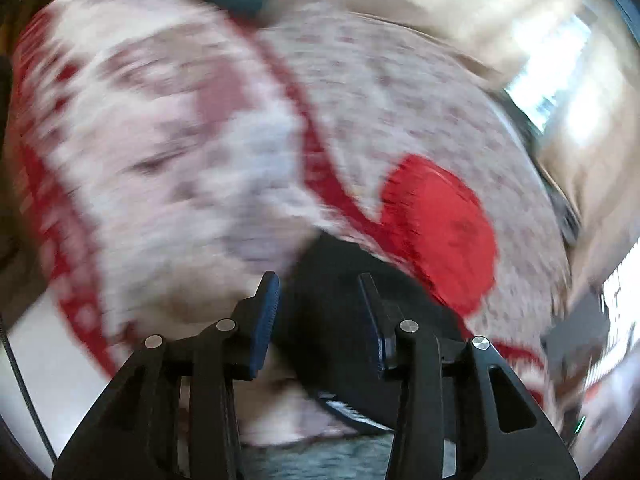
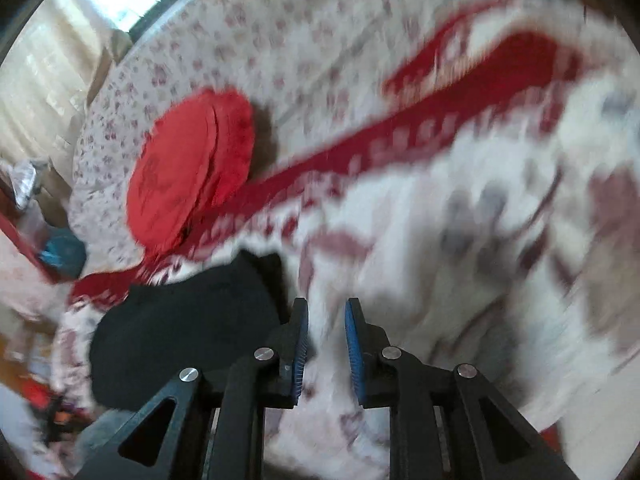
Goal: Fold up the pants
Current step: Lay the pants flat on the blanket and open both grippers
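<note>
the pants [image 2: 184, 328], a dark bundle, lie on a white blanket with red patterned border [image 2: 400, 136] spread over a bed with small-flowered sheet [image 2: 304, 32]; in the right wrist view they sit just left of the right tongs [image 2: 326, 344], in the left wrist view they [image 1: 340, 280] appear directly ahead of and between the fingers of the left tongs [image 1: 318, 320]; both pictures are heavily blurred, so the fold lines cannot be read; left tongs stand spread with no cloth pressed by either pad; right tongs stand parted by a narrow gap, holding nothing, white blanket showing through the gap; a round red cushion [image 2: 192, 168] lies just beyond the pants, near but seemingly apart; judgement: a fold appears just released, both tongs being free of the garment, and the garment looks compact; the next move calls for a check whether a further fold is wanted; if so, both tongs must descend to one edge of the bundle, pinch cloth only and not the blanket beneath, and carry it across.
</note>
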`<state>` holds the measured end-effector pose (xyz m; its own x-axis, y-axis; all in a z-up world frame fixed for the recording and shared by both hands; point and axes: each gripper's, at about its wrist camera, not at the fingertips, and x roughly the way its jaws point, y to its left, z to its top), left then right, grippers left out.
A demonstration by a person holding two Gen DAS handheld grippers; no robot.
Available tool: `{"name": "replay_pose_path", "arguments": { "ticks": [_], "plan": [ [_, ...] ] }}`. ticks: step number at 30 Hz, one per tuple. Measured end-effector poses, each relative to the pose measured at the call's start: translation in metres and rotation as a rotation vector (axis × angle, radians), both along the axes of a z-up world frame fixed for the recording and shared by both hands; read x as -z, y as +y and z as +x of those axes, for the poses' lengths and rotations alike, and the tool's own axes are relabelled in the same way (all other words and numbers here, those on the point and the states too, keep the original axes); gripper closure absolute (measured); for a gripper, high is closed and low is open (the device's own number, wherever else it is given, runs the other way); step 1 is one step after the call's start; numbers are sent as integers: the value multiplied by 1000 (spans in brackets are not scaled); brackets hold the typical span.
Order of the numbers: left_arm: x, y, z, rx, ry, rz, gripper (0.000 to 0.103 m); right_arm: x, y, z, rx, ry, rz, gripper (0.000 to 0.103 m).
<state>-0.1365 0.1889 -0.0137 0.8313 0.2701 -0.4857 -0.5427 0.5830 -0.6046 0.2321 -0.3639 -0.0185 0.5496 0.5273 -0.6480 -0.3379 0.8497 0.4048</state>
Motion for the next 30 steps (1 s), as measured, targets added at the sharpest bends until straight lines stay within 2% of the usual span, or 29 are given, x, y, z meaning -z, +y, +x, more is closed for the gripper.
{"name": "replay_pose_path", "arguments": {
  "ticks": [2,4,6,7,8,10,12,14,15,17,19,21,22,23,24,26,27,30],
  "plan": [
    [-5,-20,26,141,11,73,65,-21,28,-12,-102,-96,-24,86],
    [4,-32,49,228,54,84,65,-30,66,-24,-260,-138,-52,85],
    [26,-33,62,236,151,67,65,-33,108,-39,-444,-149,-71,85],
    [41,-29,67,239,207,38,72,-31,124,-45,-513,-140,-82,85],
    [55,-22,66,238,224,0,78,-27,136,-49,-564,-131,-99,85],
    [55,-13,59,232,179,-42,79,-11,165,-55,-669,-86,-186,85],
    [46,-9,59,235,191,-54,79,15,183,-52,-698,-14,-319,85],
    [29,-7,63,239,184,-19,79,42,187,-47,-719,87,-394,85],
    [20,-6,68,246,163,-5,79,42,184,-49,-715,64,-366,83],
    [-1,5,84,246,138,18,79,42,175,-48,-728,69,-304,73],
    [-11,22,106,232,131,7,70,43,166,-46,-722,72,-262,72],
    [-2,43,129,202,149,-60,69,43,161,-44,-716,87,-229,70],
    [9,54,138,163,206,-87,69,44,157,-43,-715,98,-209,70],
    [33,69,146,140,268,-168,70,44,155,-43,-716,108,-194,68],
    [49,76,145,128,255,-237,78,45,152,-43,-721,124,-180,66],
    [55,82,135,105,177,-258,80,44,159,-45,-748,178,-164,64],
    [55,82,133,106,163,-250,81,41,166,-48,-773,203,-167,64],
    [56,80,130,126,144,-198,81,19,168,-41,-793,190,-152,65]
  ]
}}
